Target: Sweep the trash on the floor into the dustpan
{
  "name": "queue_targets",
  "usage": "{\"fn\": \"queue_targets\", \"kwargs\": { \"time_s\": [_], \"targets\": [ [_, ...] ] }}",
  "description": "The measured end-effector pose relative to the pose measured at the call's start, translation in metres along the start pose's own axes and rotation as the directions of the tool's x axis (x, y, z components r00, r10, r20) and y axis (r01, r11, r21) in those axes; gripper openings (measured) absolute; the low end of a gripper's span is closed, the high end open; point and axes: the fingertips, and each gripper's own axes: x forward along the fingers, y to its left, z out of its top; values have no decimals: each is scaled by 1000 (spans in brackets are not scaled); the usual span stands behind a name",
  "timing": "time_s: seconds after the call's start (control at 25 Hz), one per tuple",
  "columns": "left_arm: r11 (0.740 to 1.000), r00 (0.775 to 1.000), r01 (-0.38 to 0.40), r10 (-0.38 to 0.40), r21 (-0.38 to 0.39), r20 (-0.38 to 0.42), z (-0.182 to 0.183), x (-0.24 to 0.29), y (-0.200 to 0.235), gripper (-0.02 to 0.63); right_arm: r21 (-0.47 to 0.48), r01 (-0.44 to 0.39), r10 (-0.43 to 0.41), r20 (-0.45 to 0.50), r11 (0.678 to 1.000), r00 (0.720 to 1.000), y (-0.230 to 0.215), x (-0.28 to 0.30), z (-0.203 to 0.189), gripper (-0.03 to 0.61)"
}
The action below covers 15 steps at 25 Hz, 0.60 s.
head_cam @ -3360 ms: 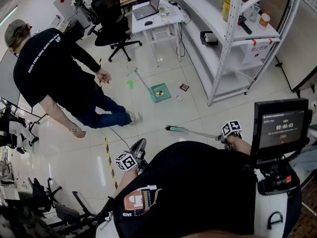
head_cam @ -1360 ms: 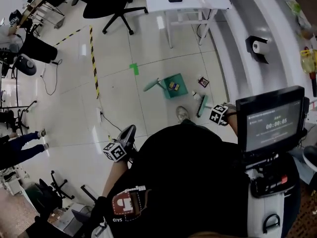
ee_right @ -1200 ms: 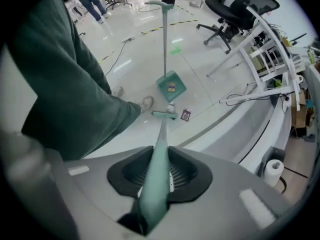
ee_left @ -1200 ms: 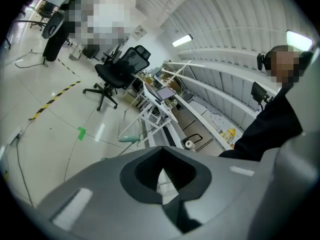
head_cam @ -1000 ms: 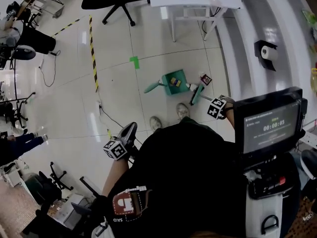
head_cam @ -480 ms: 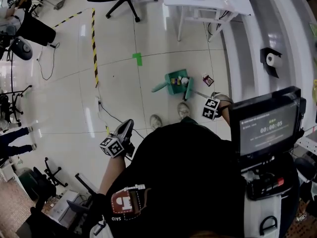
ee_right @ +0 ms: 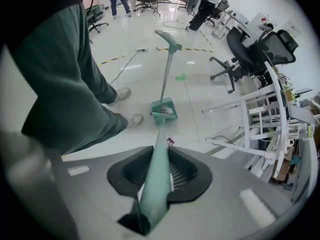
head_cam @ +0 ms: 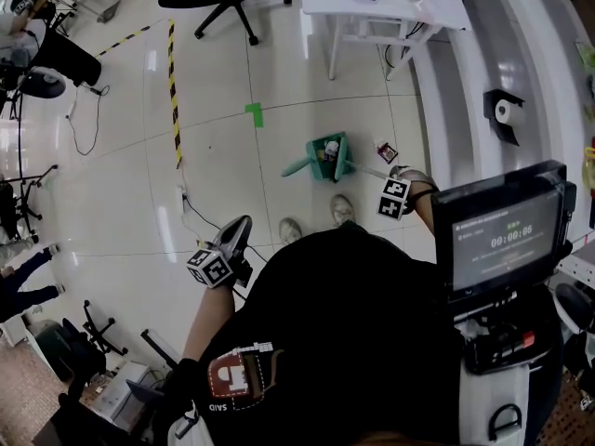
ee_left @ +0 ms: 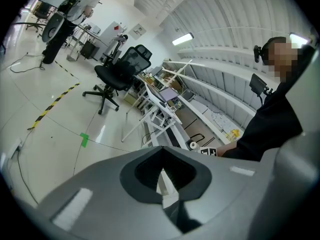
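My right gripper (ee_right: 159, 173) is clamped on the green broom handle (ee_right: 155, 189). The broom head sits at the green dustpan (ee_right: 158, 105) on the floor. There is trash (ee_right: 167, 111) inside it and one scrap (ee_right: 170, 142) nearby. My left gripper (ee_left: 162, 176) is closed and empty.

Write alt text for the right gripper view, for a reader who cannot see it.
The right tool grips a teal broom handle that runs down to a green long-handled dustpan on the white floor. One small piece of trash lies just short of it.
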Motion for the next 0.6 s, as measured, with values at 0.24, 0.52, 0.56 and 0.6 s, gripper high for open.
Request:
{"fn": "queue_targets", "kwargs": {
  "time_s": [0.24, 0.52, 0.56, 0.6],
  "targets": [
    [1000, 1000, 10, -10, 14, -8, -2, 17, -8, -2, -33, -10, 10, -22, 999, 1000, -11, -1, -14, 87],
    [1000, 1000, 3, -4, 21, 14, 6, 20, -31, -2, -70, -2, -2, -63, 998, 998, -12, -4, -36, 87],
    [1000, 1000, -1, 0, 25, 15, 5, 21, -34, -2, -77, 0, -5, -57, 997, 998, -13, -2, -34, 87],
    [1000, 1000, -5, 5, 29, 16, 3, 23, -37, -3, -84, 2, -6, -47, 996, 999, -14, 1, -32, 87]
  ]
}}
